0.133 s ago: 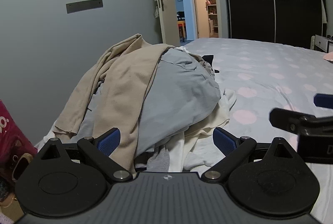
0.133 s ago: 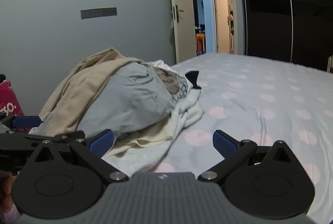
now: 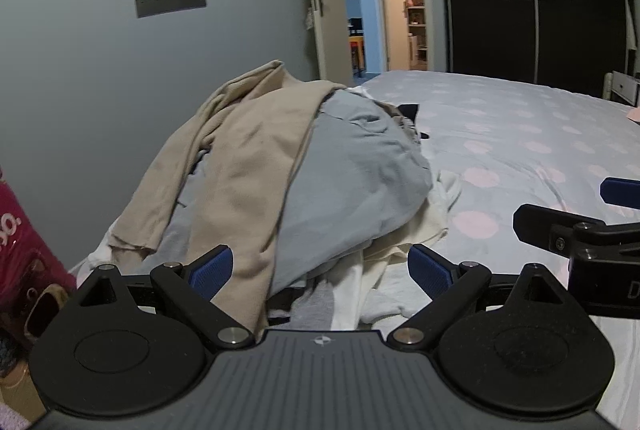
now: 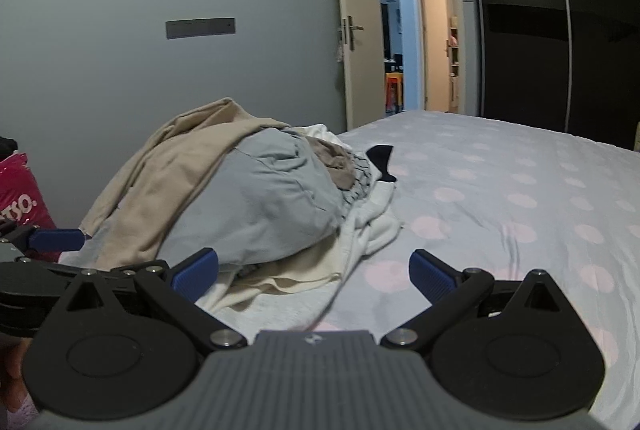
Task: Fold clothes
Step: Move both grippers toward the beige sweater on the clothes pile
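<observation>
From the left wrist view, the left gripper [image 3: 320, 266] hangs low at the near edge of the bed [image 3: 520, 134], its two blue-padded fingers [image 3: 210, 266] spread wide with nothing between them but the foot of a heap of clothes [image 3: 304, 182]. The heap sits on the bed's left side near the grey wall [image 3: 120, 90]: a beige garment [image 3: 248, 166] draped over the top and down the near slope, a grey-blue piece [image 3: 356, 174] bulging beside it, and cream and white cloth [image 3: 400, 270] spilling out underneath. The right gripper [image 3: 580, 230] shows at the right edge, over the dotted sheet. From the right wrist view, the right gripper [image 4: 314, 270] is likewise wide open and holds nothing; it looks across bare sheet with the heap [image 4: 240, 198] ahead to its left, and a dark sock-like scrap [image 4: 382, 158] lies at the heap's far side. The left gripper's blue tip [image 4: 56, 239] pokes in at the left edge. No folded stack shows in either view. By my judgement everything here is light, limp and tangled: a pinch will lift only what lies on top, and the layers will drag on each other. The beige garment, uppermost, looks the easiest to free; its hem edge low on the left slope or a seam near the crest offers a firm double layer to pinch. Whether it is a shirt or trousers I cannot tell.
</observation>
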`<state>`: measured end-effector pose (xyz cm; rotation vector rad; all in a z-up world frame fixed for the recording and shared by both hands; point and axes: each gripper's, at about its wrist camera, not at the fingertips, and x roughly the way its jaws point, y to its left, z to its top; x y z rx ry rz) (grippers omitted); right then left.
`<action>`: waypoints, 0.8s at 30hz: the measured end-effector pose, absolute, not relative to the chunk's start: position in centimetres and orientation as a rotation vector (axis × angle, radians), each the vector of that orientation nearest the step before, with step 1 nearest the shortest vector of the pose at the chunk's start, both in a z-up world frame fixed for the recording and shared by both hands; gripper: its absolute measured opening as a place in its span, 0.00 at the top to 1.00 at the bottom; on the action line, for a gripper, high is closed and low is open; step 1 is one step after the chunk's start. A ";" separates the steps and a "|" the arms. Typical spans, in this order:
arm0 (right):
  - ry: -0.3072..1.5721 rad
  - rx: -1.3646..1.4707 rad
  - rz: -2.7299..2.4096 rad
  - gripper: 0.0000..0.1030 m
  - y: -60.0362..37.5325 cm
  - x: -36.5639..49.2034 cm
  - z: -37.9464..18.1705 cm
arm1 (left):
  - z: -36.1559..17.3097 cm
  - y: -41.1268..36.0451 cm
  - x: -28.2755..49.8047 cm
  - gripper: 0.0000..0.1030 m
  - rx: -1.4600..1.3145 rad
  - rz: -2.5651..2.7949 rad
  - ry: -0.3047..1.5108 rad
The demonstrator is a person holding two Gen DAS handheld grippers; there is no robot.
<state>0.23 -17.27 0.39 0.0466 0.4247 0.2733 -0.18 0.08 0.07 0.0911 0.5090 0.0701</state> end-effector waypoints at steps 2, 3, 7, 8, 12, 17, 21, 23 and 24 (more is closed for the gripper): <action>0.447 0.049 0.285 0.01 -17.4 0.3 0.5 | 0.3 1.1 -0.4 0.07 0.063 0.066 0.521; 0.451 0.050 0.288 0.01 -17.4 0.3 0.6 | 0.4 1.3 -0.3 0.07 0.066 0.068 0.536; 0.453 0.027 0.286 0.01 -16.0 0.8 1.4 | 0.5 1.6 -1.9 0.07 0.063 0.081 0.523; 0.452 0.031 0.287 0.01 -16.0 0.9 1.3 | 0.5 1.5 -1.7 0.07 0.064 0.084 0.530; 0.393 0.026 0.323 0.01 -17.3 -0.3 0.4 | 0.7 1.4 -1.2 0.07 0.070 0.095 0.560; 0.397 0.037 0.334 0.01 -17.0 0.3 0.4 | 0.9 1.4 -1.2 0.07 0.070 0.106 0.572; 0.401 0.033 0.337 0.01 -16.7 0.5 0.6 | 0.9 1.5 -1.3 0.07 0.063 0.112 0.575; 0.403 0.032 0.339 0.01 -16.6 0.6 0.6 | 0.9 1.5 -1.3 0.07 0.062 0.115 0.577; 0.404 0.031 0.340 0.01 -16.6 0.6 0.6 | 0.9 1.5 -1.3 0.07 0.061 0.117 0.578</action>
